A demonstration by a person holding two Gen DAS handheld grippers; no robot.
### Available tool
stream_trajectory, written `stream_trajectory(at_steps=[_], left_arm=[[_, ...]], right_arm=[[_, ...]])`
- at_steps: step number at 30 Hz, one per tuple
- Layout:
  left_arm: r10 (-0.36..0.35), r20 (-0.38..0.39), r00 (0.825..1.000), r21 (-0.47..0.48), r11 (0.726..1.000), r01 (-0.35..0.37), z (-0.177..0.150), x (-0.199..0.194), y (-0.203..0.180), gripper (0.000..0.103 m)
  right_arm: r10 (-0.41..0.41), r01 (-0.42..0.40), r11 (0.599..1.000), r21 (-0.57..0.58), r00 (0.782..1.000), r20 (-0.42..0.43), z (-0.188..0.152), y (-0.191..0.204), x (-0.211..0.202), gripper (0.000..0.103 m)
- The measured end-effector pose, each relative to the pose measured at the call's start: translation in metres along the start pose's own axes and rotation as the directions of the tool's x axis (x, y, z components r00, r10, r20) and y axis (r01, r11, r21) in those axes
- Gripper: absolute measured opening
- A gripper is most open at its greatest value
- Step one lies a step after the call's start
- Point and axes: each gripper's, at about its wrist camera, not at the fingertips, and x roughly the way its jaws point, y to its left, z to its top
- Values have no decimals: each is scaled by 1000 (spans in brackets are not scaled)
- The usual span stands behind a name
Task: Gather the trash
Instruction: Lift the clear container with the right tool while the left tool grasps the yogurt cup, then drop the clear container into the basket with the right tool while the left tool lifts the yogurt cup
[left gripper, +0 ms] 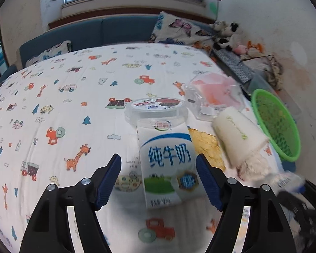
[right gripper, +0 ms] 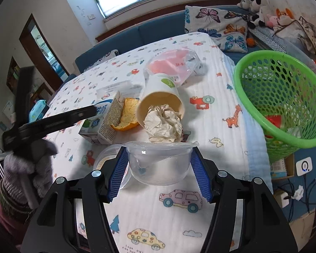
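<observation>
A white and blue milk carton (left gripper: pixel 168 164) lies on the printed tablecloth between the fingers of my open left gripper (left gripper: pixel 159 178); its right side touches the right pad. The carton also shows in the right wrist view (right gripper: pixel 102 119). My right gripper (right gripper: pixel 159 175) is shut on a clear plastic bowl (right gripper: pixel 160 164). Ahead lie a tipped paper cup (right gripper: pixel 161 98) with crumpled paper (right gripper: pixel 163 124), an orange peel (right gripper: pixel 127 115) and a clear bag with pink contents (right gripper: pixel 171 65). The green mesh basket (right gripper: pixel 282 97) stands at the table's right edge.
A round clear lidded container (left gripper: pixel 157 110) sits behind the carton. A second clear tub (right gripper: pixel 109 158) lies left of the bowl. My left gripper's arm (right gripper: pixel 50 120) crosses the right wrist view. A blue sofa with cushions and plush toys lies beyond the table.
</observation>
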Motion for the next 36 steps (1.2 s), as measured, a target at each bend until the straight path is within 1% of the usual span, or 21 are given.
stream_trajectory(at_steps=[2,4,9,11,12,13,14,16,20,26,27,30,34,36], left_arm=[[8,-18,1000,-4,1000,-8,3,7,-2,72],[34,-31,999,-8,999,-34,7,14,-4,73],[43,-55,998,-28,999,-44,13,23,-7,76],[40,-60,997,-33,999,-42,15,24,-8,77],[49,-52,997,-26,998,-50,16,24,-8,77],[73,-48,996,-15,997,-73,17,25,-9,77],[75,-50,996,-15,997,-76,18,26,-8,78],[59,-58,997,-28,998,-61,20,28,-5,78],[48,-45,998,-30,998,-49,26,30,-2,78],[10,-45,999,-47,999,-12,36,38,3,78],[1,-41,999,-43,999,-3,39,39,3,78],[-14,-37,999,-17,1000,13,45,43,2,83],[-31,-49,998,-15,999,31,56,54,8,84],[-39,-61,997,3,999,39,61,58,9,85]], right_arm=[[1,-1,1000,-12,1000,4,0,2,-3,60],[-1,1,1000,-27,1000,11,1,4,-6,60],[2,0,999,-42,1000,27,1,3,-15,60],[2,-1,999,-42,1000,30,0,3,-16,60],[0,1,999,-41,999,33,0,2,-17,60],[1,0,999,-37,999,34,0,1,-17,60],[4,-3,999,-34,999,34,0,0,-17,60],[3,-2,999,-33,999,35,-1,-1,-18,60],[4,-3,1000,-26,999,34,-1,-3,-17,60],[10,-9,1000,-20,999,34,0,-5,-14,60],[10,-9,1000,-18,999,34,0,-5,-14,60],[10,-10,1000,-13,999,33,1,-7,-14,60],[9,-9,1000,-9,999,33,3,-9,-13,60],[8,-8,1000,-7,999,32,4,-10,-12,60]])
